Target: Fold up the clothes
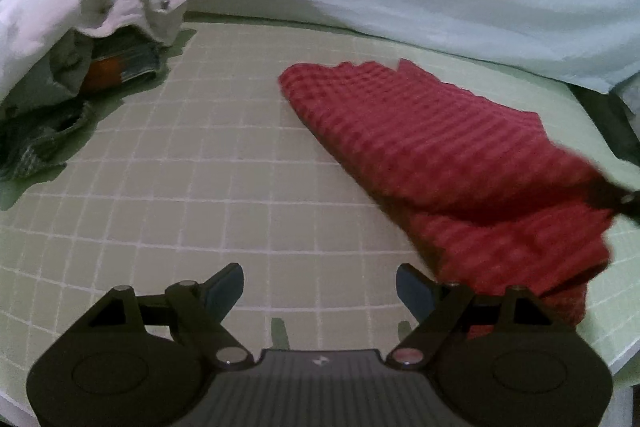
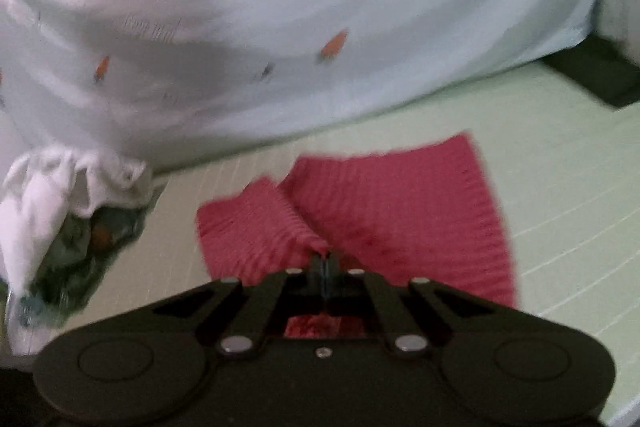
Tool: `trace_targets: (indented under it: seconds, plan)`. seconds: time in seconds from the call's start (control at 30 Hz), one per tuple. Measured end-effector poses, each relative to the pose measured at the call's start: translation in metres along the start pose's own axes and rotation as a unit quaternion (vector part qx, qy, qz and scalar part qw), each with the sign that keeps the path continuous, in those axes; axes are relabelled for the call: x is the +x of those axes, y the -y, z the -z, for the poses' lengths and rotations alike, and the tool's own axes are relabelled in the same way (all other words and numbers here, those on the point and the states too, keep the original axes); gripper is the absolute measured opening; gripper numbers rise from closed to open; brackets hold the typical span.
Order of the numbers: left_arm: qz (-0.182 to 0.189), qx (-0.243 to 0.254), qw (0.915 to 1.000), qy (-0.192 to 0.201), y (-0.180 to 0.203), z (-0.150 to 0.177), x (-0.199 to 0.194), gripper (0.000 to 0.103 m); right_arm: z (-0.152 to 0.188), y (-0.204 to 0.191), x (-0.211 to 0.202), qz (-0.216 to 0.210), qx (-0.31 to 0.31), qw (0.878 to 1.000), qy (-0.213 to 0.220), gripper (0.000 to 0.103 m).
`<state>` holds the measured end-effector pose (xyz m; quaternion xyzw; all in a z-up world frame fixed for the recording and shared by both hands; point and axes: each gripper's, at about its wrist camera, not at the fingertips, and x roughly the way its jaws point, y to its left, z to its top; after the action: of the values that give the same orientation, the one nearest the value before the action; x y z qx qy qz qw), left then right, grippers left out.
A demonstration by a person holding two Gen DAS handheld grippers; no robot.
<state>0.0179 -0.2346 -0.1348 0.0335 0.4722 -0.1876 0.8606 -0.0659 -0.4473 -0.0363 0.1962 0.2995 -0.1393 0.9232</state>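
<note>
White and patterned laundry sits heaped at far left as an unfolded pile point(image 1: 76, 39) on the green grid mat point(image 1: 208, 163); our left gripper point(image 1: 319, 289) hovers over bare mat with its fingers spread wide, holding nothing; just to its right lies the red waffle-knit cloth point(image 1: 440, 147), partly doubled over; our right gripper point(image 2: 325, 261) has its fingers pressed together on a raised edge of that cloth, though blur makes the exact corner hard to place. To fold well, we should carry the pinched edge low and straight across, matching edges; the left gripper could pin the crease.
</note>
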Motion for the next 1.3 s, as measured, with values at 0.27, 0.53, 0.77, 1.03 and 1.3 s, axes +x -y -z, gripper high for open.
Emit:
trace_targets:
  seconds: [0.27, 0.53, 0.77, 1.03, 1.3]
  plan:
    - [0.000, -0.001, 0.9999, -0.012, 0.028, 0.001, 0.010, 0.084, 0.040, 0.077, 0.032, 0.114, 0.013, 0.984, -0.133, 0.002]
    - [-0.028, -0.033, 0.9988, -0.023, 0.035, -0.010, 0.020, 0.088, 0.003, 0.075, 0.028, 0.087, -0.024, 0.992, -0.091, 0.062]
    - [-0.050, -0.060, 0.9969, -0.012, 0.031, -0.032, 0.028, 0.088, -0.025, 0.048, 0.058, 0.040, -0.106, 0.991, -0.065, 0.096]
    - [-0.049, -0.089, 0.9947, 0.007, 0.018, -0.072, 0.054, 0.088, -0.048, 0.022, 0.110, -0.008, -0.143, 0.988, -0.050, 0.103]
    - [-0.057, -0.080, 0.9951, 0.008, -0.002, -0.120, 0.094, 0.089, -0.073, -0.008, 0.187, -0.023, -0.171, 0.982, -0.083, 0.083]
